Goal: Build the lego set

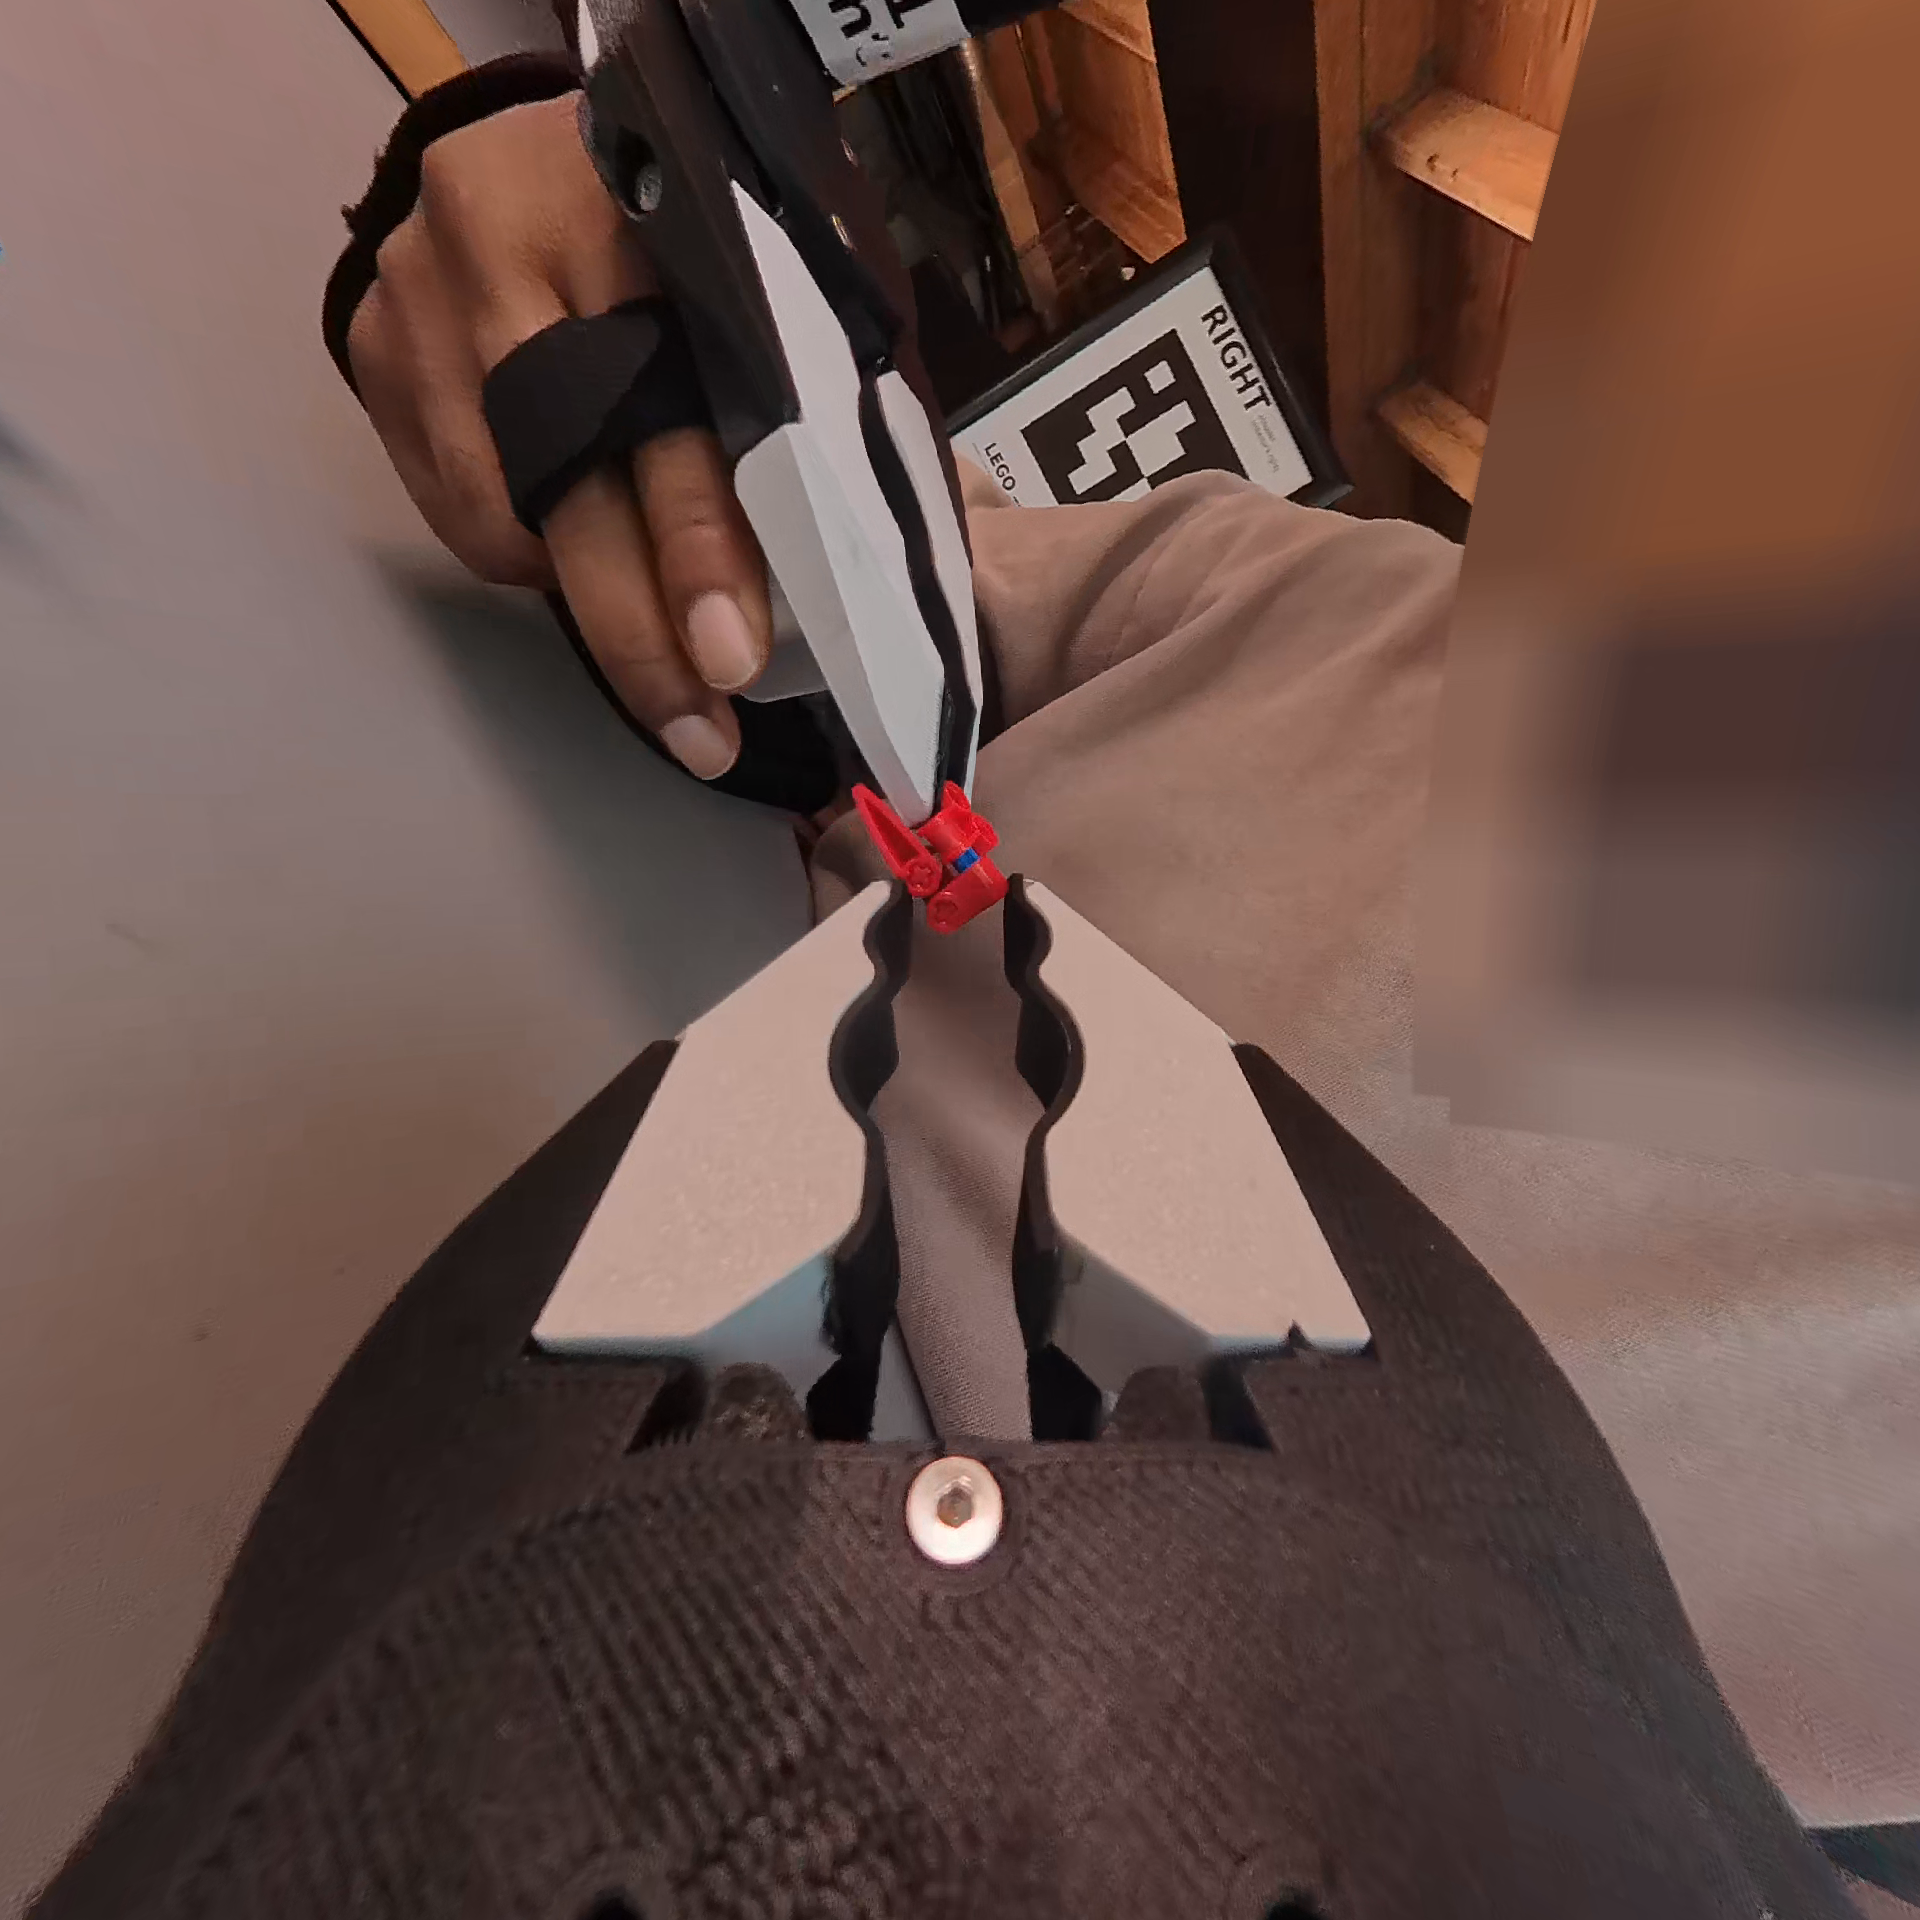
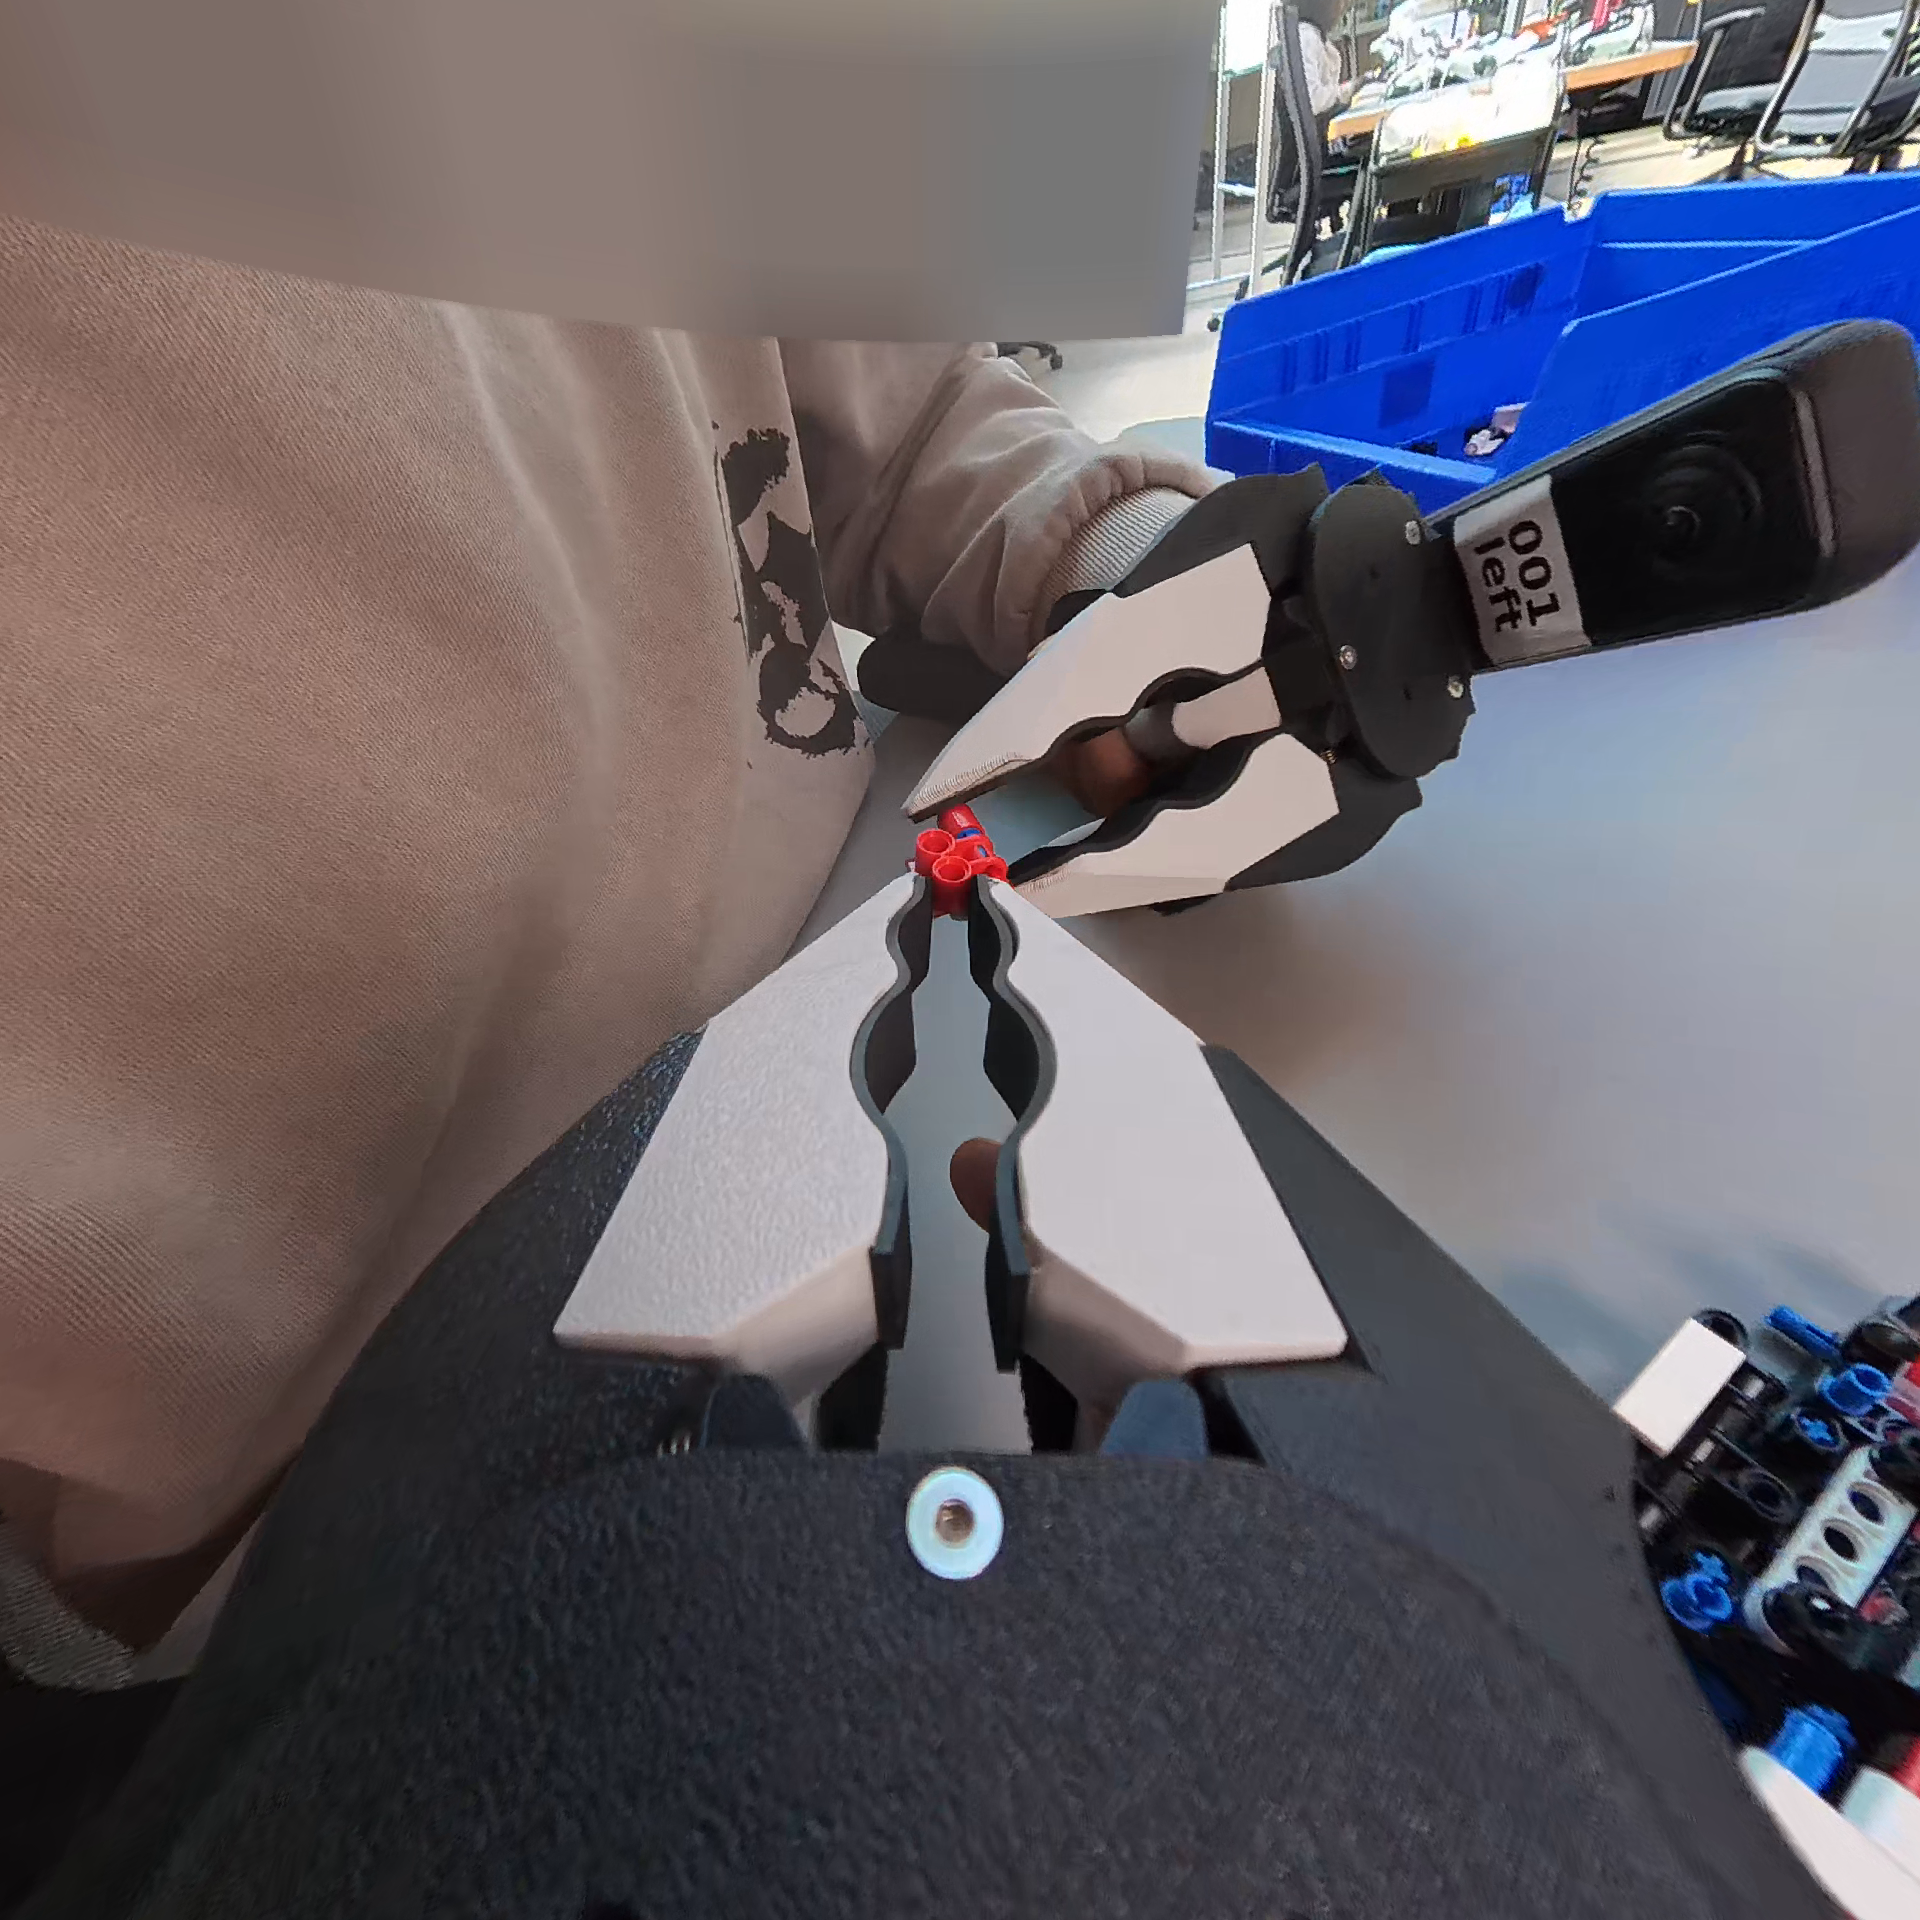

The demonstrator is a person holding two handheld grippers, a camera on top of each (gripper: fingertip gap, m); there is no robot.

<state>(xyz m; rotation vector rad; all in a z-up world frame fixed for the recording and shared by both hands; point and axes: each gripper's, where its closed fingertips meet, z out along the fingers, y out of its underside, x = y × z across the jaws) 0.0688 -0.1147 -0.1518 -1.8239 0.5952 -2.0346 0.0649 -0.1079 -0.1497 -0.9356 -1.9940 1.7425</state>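
Lego piece (image 1: 948, 857), red with a blue bit, is held in the air between both tongs, above the pale surface (image 2: 1455, 1039). Left tongs (image 1: 956, 888) stand partly open, tips at the piece's sides. Right tongs (image 2: 951, 883) are pinched on it. At far right lie a blue bin (image 2: 1455, 312) and a dark model (image 2: 1808, 1507).
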